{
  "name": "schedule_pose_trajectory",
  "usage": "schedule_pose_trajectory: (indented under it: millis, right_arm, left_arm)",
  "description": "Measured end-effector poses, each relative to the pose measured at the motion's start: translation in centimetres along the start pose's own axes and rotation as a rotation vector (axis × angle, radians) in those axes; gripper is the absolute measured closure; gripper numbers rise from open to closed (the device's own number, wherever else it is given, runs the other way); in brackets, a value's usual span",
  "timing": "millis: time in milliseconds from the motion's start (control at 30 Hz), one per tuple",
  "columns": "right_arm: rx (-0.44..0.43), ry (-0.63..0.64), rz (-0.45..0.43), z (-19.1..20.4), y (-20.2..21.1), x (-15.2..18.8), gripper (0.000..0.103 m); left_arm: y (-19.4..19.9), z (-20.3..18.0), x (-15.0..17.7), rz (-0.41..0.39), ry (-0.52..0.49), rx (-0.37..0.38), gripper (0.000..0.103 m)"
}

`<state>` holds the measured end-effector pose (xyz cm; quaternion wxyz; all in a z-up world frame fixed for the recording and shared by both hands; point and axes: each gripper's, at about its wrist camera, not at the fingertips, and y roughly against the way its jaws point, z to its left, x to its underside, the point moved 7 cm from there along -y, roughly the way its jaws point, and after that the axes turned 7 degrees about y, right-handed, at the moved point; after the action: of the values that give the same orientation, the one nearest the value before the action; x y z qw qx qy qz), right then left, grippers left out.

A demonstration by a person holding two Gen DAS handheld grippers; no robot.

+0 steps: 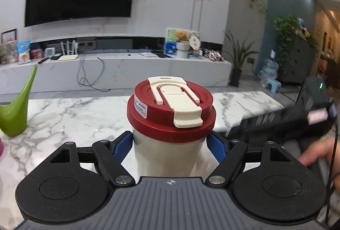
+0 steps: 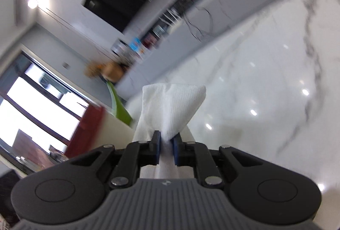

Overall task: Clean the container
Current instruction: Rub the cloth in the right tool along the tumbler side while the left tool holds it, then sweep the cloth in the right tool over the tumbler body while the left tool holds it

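At frame centre, the cream container point(image 1: 167, 149) with its red lid point(image 1: 170, 106) is clamped upright over the marble bench point(image 1: 63, 115) by the left claw point(image 1: 170, 145), while a folded white tissue point(image 2: 172, 106) is pinched by the right claw point(image 2: 166, 148).

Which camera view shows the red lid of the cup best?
The left wrist view: the red lid is sharp, centred and whole there. The right wrist view shows only a blurred red strip of it at the left.

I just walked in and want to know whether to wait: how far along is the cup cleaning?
Setup looks done: the left gripper clamps the cream cup, red lid on, and the right gripper pinches a white tissue. The tissue isn't on the cup, so the wiping is left.
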<state>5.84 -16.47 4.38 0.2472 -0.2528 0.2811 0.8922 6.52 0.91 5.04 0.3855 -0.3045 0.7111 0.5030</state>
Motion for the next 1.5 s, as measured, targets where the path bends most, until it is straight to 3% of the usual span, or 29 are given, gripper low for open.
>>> schedule_pose_trajectory:
  millis: [167, 433, 1033, 1200, 1400, 1500]
  right_arm:
    - [-0.146, -0.008, -0.056, 1.6, 1.2, -1.2, 0.087]
    - [-0.15, -0.015, -0.011, 1.8, 0.7, 0.2, 0.087]
    - [0.104, -0.036, 0.197, -2.1, -3.6, 5.6, 0.087]
    - [0.139, -0.041, 0.22, -2.5, -4.1, 6.3, 0.087]
    - [0.147, -0.047, 0.221, -2.5, -4.8, 6.2, 0.086]
    - [0.15, -0.048, 0.22, -2.5, -4.9, 6.3, 0.086]
  left_arm:
    - [0.0, -0.1, 0.1, 0.011, -0.021, 0.023, 0.028]
    - [0.1, -0.2, 0.3, 0.008, -0.018, 0.022, 0.028]
    - [0.4, 0.1, 0.0, -0.001, 0.006, 0.006, 0.027]
    - [0.5, -0.6, 0.4, -0.046, 0.023, -0.062, 0.027]
    - [0.9, -2.2, 1.1, -0.124, 0.05, -0.201, 0.025]
    - [0.8, -2.6, 1.1, -0.143, 0.055, -0.223, 0.025]
